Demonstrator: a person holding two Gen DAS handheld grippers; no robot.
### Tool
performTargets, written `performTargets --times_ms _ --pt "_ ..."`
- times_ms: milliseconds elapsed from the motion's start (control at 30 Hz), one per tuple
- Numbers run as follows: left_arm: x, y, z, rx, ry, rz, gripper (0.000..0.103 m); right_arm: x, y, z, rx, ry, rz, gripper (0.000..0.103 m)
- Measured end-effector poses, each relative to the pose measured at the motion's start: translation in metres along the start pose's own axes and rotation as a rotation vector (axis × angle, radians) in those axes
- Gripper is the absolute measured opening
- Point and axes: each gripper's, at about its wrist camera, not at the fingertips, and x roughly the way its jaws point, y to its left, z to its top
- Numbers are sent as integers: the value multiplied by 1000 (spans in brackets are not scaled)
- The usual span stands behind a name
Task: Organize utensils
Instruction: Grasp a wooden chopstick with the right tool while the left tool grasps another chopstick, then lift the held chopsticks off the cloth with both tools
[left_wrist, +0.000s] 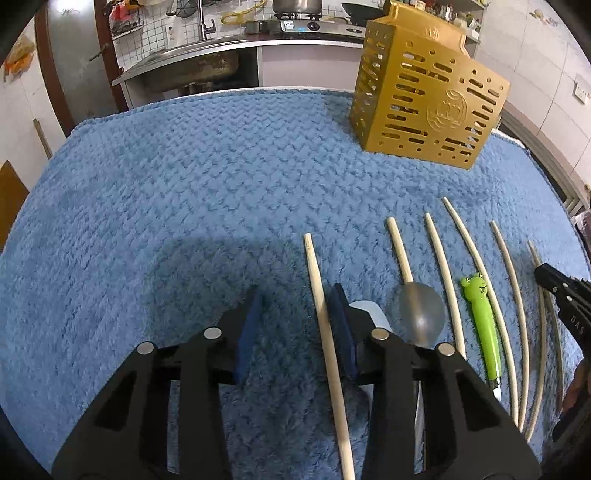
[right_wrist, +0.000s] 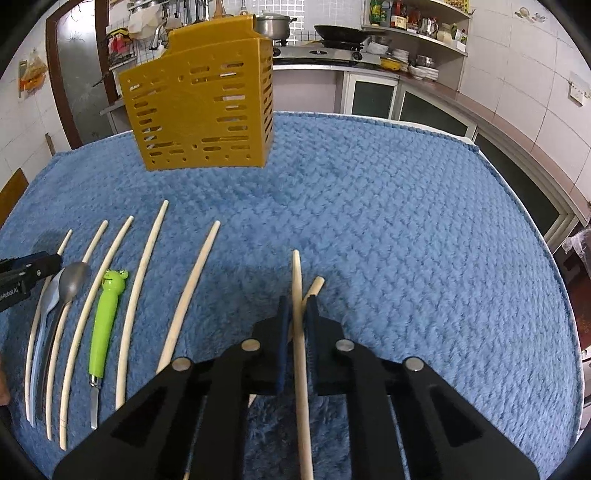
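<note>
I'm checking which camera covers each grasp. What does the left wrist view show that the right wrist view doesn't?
Only the left wrist view shows the left gripper with a chopstick between its jaws, touching only the right pad.

Only the right wrist view shows the right gripper shut on its chopstick, a second one crossing under it.

Both show the gold utensil holder, the green frog-handled knife, the metal spoon and the blue towel.

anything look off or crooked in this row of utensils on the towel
Mostly tidy: the chopsticks lie side by side on the blue towel. One exception: at the right claw, two chopsticks cross, the slanted chopstick passing under the straighter chopstick that the pads close on. The gold holder stands upright.
</note>
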Motion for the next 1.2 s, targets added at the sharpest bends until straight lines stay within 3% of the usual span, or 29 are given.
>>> performTargets --times_ms 233,767,1200 --pt "5 -5 7 19 20 17 36 7 0 11 0 45 -16 10" --pt "8 6 15 -31 7 -31 10 2 -10 8 51 7 25 9" --pt "-1 11 13 -61 -2 -64 5 -15 -29 8 115 -40 72 9"
